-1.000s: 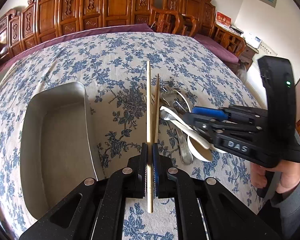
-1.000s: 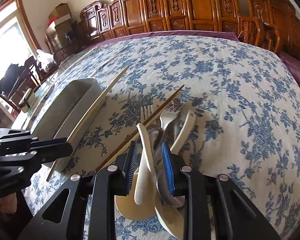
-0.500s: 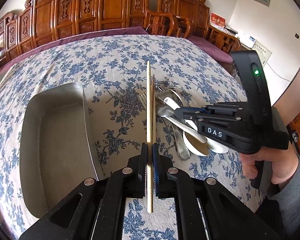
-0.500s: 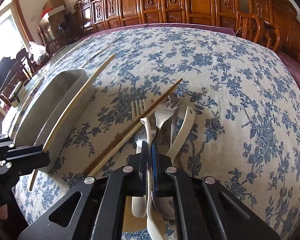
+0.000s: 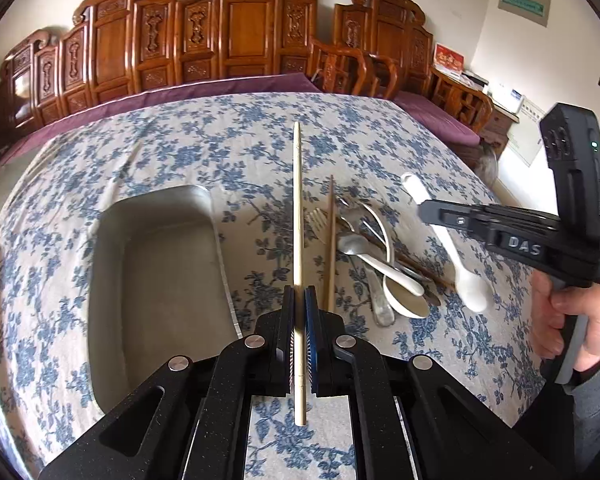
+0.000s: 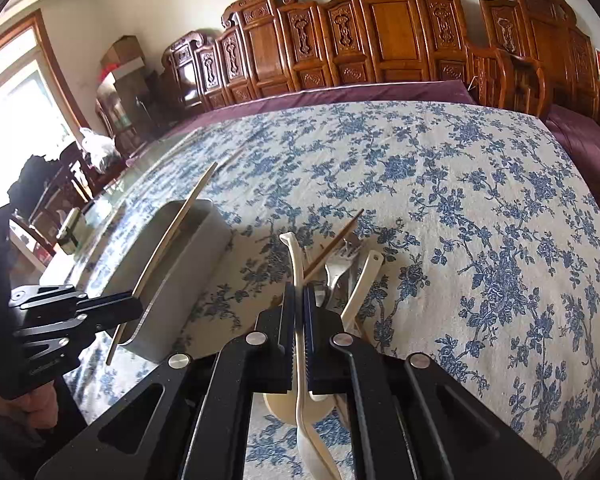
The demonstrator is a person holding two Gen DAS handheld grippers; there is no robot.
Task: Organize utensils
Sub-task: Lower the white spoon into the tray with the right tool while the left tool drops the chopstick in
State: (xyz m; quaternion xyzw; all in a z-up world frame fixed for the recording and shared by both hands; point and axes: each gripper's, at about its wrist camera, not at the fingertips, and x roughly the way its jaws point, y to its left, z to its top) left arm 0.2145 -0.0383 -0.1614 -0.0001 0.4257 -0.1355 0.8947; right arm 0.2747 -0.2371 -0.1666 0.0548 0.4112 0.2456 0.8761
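Left wrist view: metal tray [image 5: 156,272] sits empty on the floral tablecloth [image 5: 180,152], left of the utensil pile [image 5: 364,256]. Left gripper [image 5: 299,312] is clamped on a pale chopstick [image 5: 297,208]; right gripper [image 6: 299,304] pinches a white spoon [image 6: 298,264] by its handle, both lifted, likely for transfer to the tray.

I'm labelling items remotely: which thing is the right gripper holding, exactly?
On the blue-flowered tablecloth, right of the metal tray, lies a utensil pile. Above it, the right gripper pinches a white plastic spoon, the only spoon lifted off the cloth.
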